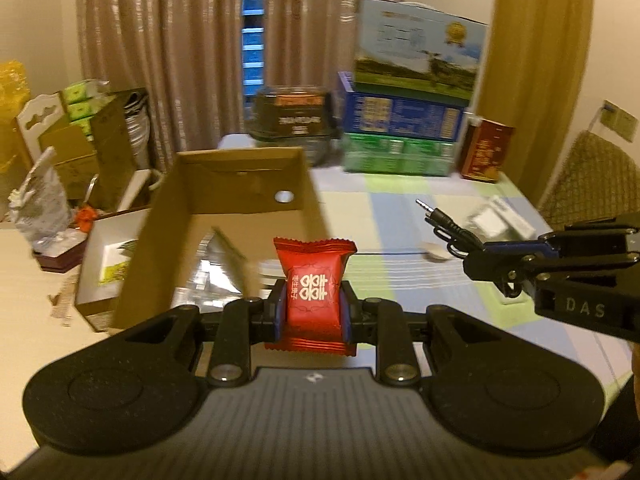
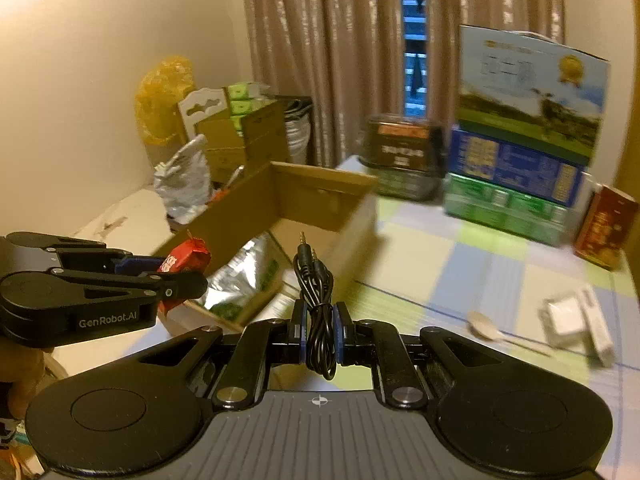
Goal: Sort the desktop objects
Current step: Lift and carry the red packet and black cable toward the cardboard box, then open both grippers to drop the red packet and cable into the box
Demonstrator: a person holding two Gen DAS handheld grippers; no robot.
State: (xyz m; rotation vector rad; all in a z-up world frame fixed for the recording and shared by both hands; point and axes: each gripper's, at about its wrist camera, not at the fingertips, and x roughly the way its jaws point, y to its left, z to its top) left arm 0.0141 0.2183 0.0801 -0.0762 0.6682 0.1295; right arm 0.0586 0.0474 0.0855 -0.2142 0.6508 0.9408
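Nearest in the left wrist view, a red foil candy packet (image 1: 314,300) is clamped upright between the jaws of the left gripper (image 1: 313,312). In the right wrist view, a coiled black audio cable (image 2: 318,308) is pinched by the clenched right gripper (image 2: 319,334), with its two plugs standing up above the pads. Both held items are carried above the table, clear of its surface.

Just beyond them an open cardboard box (image 1: 240,184) sits on the checked tablecloth (image 1: 400,200); a silver foil bag (image 2: 244,280) already lies inside it. To the right on the cloth, a wooden spoon (image 2: 486,330) and a small white box (image 2: 576,328) are left unsorted. Stacked cartons (image 1: 404,120) stand at the far edge before the curtains (image 1: 168,48).

The step in hand is judged to be delivery into the box. Each item is best brought over the open top, past the near wall, and lowered before the jaws are released, so the dangling cable loop is not snagged on the rim.
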